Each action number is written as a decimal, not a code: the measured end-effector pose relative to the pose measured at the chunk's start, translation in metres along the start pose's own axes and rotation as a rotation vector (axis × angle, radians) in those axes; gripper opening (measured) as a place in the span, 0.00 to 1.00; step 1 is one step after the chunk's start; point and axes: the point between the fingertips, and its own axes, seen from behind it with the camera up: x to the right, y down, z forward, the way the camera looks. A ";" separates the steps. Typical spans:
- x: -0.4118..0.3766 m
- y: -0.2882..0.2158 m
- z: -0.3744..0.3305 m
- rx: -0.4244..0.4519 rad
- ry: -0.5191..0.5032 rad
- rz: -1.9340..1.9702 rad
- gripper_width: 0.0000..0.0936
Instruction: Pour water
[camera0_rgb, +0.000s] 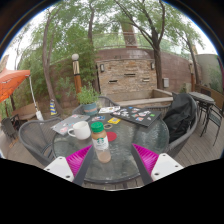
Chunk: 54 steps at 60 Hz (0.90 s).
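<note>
Gripper (108, 160): fingers spread wide, holding nothing.
Bottle (100, 141): green-capped, upright on the glass table (140, 135), between the pink pads.
Cup (81, 130): white, just left of the bottle.

The setting was an outdoor patio in daylight, with leafy trees (100, 25) spreading overhead and pale sky showing between their branches. A round glass-topped bench (125, 150) stood in the near middle, with metal mesh chairs (35, 140) around it and a dark garment hung over the chair (182, 115) on the right. At the far side rose a stone outdoor fireplace (127, 72) set in a low wall, an orange umbrella (12, 82) leaned in from the left, and the floor was wooden decking (205, 145).
</note>
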 end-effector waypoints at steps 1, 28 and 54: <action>-0.004 0.002 0.011 0.010 -0.010 -0.002 0.90; -0.041 0.002 0.163 0.222 -0.010 -0.074 0.44; -0.010 -0.049 0.192 0.158 0.023 -0.151 0.31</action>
